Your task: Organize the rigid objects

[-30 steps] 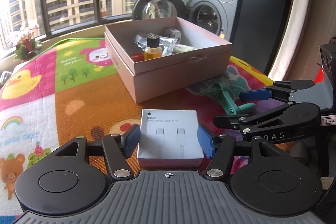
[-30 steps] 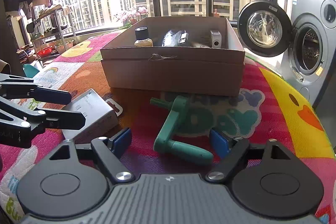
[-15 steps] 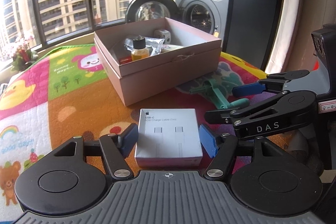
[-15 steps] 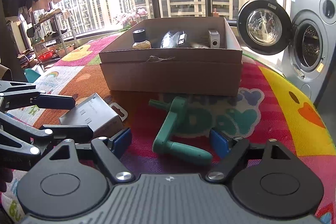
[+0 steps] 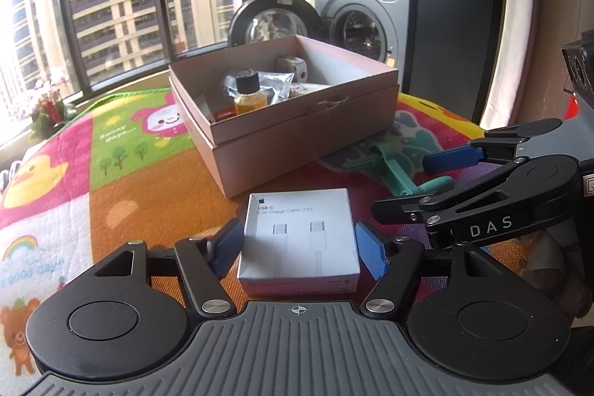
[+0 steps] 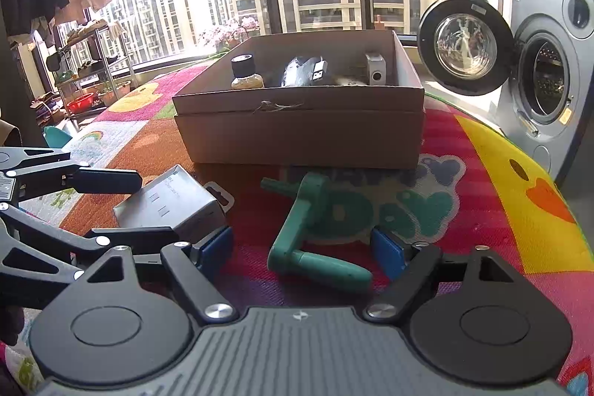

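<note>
A colourful play mat is spread under everything. At 12 o'clock from both tools a pink cardboard box is seen, holding an amber bottle. The white USB-C cable box is framed by the left tool, whose jaws have just been opening; a slight gap shows on each side. The green crank handle lies between the wide-spread fingers of the right tool, untouched.

Left gripper jaws wider apart
</note>
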### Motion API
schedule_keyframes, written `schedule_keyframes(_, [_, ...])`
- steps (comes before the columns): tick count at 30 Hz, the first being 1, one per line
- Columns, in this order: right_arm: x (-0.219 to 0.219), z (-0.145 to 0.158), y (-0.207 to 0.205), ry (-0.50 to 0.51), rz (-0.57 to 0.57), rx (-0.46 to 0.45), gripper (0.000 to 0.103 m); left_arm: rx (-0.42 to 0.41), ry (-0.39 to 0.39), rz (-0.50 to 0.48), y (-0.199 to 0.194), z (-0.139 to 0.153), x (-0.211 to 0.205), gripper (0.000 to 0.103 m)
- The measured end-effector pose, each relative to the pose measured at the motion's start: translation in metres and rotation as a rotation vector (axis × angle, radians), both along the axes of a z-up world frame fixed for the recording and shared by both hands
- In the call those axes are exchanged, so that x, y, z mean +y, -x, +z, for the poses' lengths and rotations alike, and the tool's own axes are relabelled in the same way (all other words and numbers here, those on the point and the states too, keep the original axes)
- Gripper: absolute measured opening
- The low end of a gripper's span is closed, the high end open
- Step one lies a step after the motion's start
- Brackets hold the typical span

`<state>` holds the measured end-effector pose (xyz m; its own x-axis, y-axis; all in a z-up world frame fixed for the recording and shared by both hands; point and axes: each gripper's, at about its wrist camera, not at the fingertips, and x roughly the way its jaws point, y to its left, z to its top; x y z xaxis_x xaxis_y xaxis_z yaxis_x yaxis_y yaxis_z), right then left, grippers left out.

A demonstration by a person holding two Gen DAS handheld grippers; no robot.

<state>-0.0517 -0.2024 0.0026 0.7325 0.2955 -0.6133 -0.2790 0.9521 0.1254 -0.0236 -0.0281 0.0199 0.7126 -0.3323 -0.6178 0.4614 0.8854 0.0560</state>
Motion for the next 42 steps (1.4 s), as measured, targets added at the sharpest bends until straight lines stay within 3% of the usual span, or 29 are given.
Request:
schedule_keyframes(4, [0.0, 0.0, 0.0, 0.006, -0.015, -0.002, 0.082, -0.024, -0.026, 0.092, -0.007, -0.001, 0.005, 0.071])
schedule_keyframes(7, [0.001, 0.0, 0.001, 0.034, -0.054, -0.008, 0.082, -0.017, 0.012, 0.156, -0.012, -0.001, 0.018, 0.072])
schedule_keyframes(9, [0.001, 0.001, 0.001, 0.054, -0.08, -0.015, 0.081, -0.009, 0.042, 0.16, -0.013, 0.0, 0.023, 0.072])
schedule_keyframes(15, [0.001, 0.002, 0.006, 0.217, -0.146, -0.077, 0.081, -0.021, 0.034, 0.152, -0.012, -0.001, 0.02, 0.073])
schedule_keyframes(20, [0.01, 0.01, 0.004, 0.172, -0.027, -0.091, 0.081, -0.011, 0.077, 0.141, -0.013, 0.0, 0.027, 0.072])
schedule_keyframes(24, [0.024, 0.006, -0.017, 0.155, 0.024, -0.053, 0.08, -0.007, 0.067, 0.118, -0.011, 0.001, 0.028, 0.071])
schedule_keyframes(25, [0.025, 0.004, -0.023, 0.148, 0.019, -0.04, 0.077, -0.007, 0.066, 0.108, -0.01, 0.001, 0.028, 0.071])
schedule_keyframes(26, [0.026, 0.002, -0.028, 0.14, 0.017, -0.023, 0.064, -0.006, 0.072, 0.097, -0.01, 0.001, 0.028, 0.071])
schedule_keyframes(29, [0.026, 0.001, -0.029, 0.11, 0.03, -0.027, 0.054, -0.014, 0.083, 0.042, -0.008, -0.001, 0.027, 0.072])
schedule_keyframes(35, [0.026, -0.001, -0.026, 0.103, 0.039, -0.032, 0.057, -0.069, -0.045, -0.013, 0.0, -0.007, 0.013, 0.073])
schedule_keyframes(42, [0.022, -0.001, -0.026, 0.081, 0.031, -0.032, 0.058, -0.037, 0.018, 0.006, -0.003, -0.001, 0.023, 0.072])
